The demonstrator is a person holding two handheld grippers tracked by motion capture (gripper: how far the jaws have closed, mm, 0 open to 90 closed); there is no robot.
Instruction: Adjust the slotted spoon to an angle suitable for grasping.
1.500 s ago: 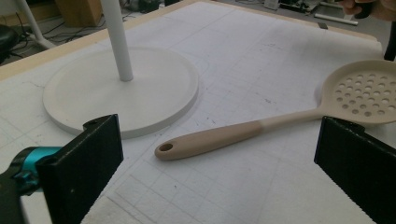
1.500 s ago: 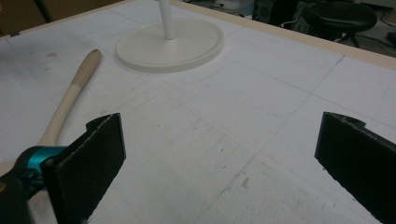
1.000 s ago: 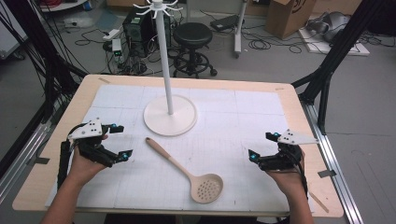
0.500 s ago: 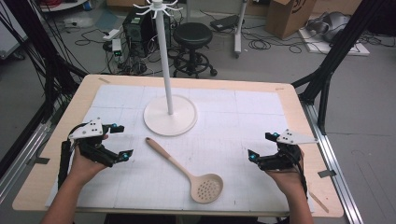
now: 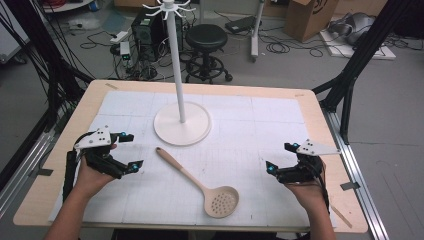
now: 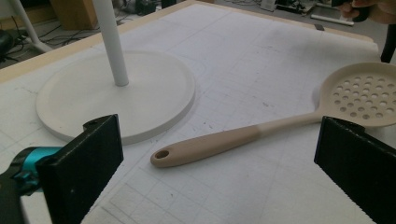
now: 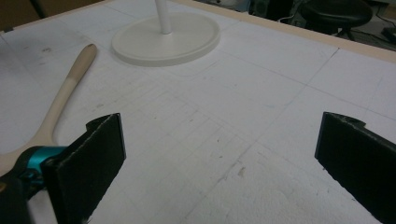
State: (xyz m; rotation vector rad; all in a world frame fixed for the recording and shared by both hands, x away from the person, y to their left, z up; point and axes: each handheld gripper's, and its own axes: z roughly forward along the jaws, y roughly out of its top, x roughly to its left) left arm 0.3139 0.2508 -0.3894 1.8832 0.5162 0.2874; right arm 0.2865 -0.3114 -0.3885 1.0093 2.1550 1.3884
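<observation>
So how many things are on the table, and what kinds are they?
Slotted spoon: 1
White hook stand: 1
Grippers, both open: 2, left gripper and right gripper
Total: 4

One slotted spoon (image 5: 202, 184) lies near the middle, one white stand (image 5: 182, 122) rises farther back, one table (image 5: 65, 135), two claws: left (image 5: 128, 150), right (image 5: 281, 156).

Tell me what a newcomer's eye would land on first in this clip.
A tall white hook stand rises from its round base at the table's middle. In front of it a beige slotted spoon lies diagonally on the white mat. The left gripper and right gripper flank it, open.
</observation>
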